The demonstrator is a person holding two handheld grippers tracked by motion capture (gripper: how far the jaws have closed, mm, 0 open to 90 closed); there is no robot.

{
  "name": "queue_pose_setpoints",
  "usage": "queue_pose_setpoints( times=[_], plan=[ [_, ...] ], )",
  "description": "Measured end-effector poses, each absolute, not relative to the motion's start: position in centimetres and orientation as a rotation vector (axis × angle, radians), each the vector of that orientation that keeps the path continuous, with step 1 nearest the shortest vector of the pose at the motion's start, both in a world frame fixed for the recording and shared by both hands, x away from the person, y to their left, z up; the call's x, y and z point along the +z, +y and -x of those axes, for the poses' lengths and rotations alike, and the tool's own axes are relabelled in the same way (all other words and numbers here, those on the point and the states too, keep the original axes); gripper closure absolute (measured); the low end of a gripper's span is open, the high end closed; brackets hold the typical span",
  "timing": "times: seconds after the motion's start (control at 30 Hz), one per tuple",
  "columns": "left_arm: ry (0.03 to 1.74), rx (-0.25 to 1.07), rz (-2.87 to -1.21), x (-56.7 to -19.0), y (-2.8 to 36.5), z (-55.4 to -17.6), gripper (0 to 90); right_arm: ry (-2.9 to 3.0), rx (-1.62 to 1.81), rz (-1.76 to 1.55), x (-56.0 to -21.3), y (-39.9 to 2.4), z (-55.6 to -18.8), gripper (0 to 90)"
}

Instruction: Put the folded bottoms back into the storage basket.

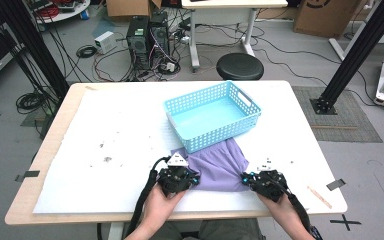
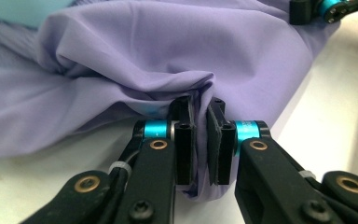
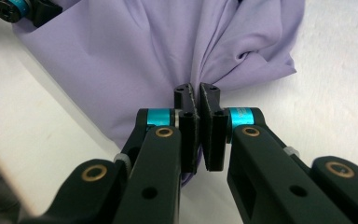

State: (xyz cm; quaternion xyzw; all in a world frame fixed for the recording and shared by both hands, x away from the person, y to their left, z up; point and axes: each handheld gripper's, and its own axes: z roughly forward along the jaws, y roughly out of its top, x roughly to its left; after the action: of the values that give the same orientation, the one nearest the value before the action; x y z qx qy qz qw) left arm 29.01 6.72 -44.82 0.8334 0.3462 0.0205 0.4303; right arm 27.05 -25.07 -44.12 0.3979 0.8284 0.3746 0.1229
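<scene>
A lilac cloth (image 1: pixel 219 167) lies on the white sheet (image 1: pixel 120 145) that covers the worktop (image 1: pixel 50 145), close to the near edge and a little right of its middle. Its far part is tucked beneath the near wall of a light blue perforated basket (image 1: pixel 212 116), which sits slantwise around the middle of the worktop.

The left tongs (image 1: pixel 194 179) grip the cloth's near left corner. In the left gripper view the jaws are drawn together on a bunched fold of the fabric (image 2: pixel 135 51), with a tail of cloth hanging down between the pads. The right tongs (image 1: pixel 246 179) grip the near right corner; in the right gripper view the jaws are pressed almost flush on a gathered pleat of the cloth (image 3: pixel 135 51), which fans out away from them. Each gripper view also catches the other tongs' blue-ringed tip at an upper corner, at the cloth's edge.

Between the two tongs the cloth's near hem runs roughly parallel to the worktop's near edge. Small dark specks (image 1: pixel 107 159) dot the sheet towards the left side.

No brand, label or writing can be read on the cloth, the basket or the tongs.
</scene>
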Motion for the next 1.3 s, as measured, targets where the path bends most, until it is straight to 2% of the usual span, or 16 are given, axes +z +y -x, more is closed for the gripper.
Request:
queue_pose_setpoints(
  times=[0.47,0.67,0.73,0.77,0.83,0.87,0.93,0.97,1.07,1.2,1.27,1.3],
  plan=[
    [0.878,-0.059,-2.051,-45.1,8.5,-25.6,82.4,2.441,1.134,-1.129,-44.5,-25.4,-23.4,87.0],
    [0.874,-0.052,-2.050,-45.1,8.7,-25.2,82.0,2.440,1.137,-1.124,-44.5,-25.3,-23.0,87.0],
    [0.863,-0.034,-2.065,-45.0,8.8,-25.2,78.7,2.438,1.135,-1.109,-44.4,-25.3,-23.0,85.9],
    [0.866,-0.030,-2.057,-45.0,8.8,-25.2,74.0,2.436,1.140,-1.108,-44.4,-25.3,-23.0,83.3],
    [0.880,0.009,-2.061,-44.6,8.9,-25.3,57.6,2.414,1.168,-1.078,-44.0,-25.5,-23.1,73.0],
    [0.888,0.056,-2.058,-44.4,9.1,-25.3,55.2,2.399,1.177,-1.056,-43.8,-25.6,-23.2,68.1],
    [0.893,0.108,-2.039,-43.7,9.3,-25.5,46.3,2.313,1.243,-1.025,-42.7,-26.2,-23.9,49.6],
    [0.899,0.140,-2.022,-43.3,9.4,-25.7,46.3,2.313,1.243,-1.025,-42.7,-26.2,-23.9,49.6],
    [0.894,0.241,-1.989,-42.2,9.4,-26.8,39.5,2.245,1.303,-0.966,-41.4,-27.0,-26.2,39.0],
    [0.896,0.309,-1.964,-41.2,9.0,-28.9,37.4,2.222,1.334,-0.944,-40.8,-27.3,-28.6,37.7],
    [0.923,0.312,-1.958,-41.0,8.3,-30.9,37.3,2.196,1.330,-0.932,-40.4,-27.6,-31.1,36.5],
    [0.923,0.312,-1.958,-41.0,8.3,-30.9,37.4,2.196,1.330,-0.932,-40.4,-27.6,-31.1,36.5]
  ],
)
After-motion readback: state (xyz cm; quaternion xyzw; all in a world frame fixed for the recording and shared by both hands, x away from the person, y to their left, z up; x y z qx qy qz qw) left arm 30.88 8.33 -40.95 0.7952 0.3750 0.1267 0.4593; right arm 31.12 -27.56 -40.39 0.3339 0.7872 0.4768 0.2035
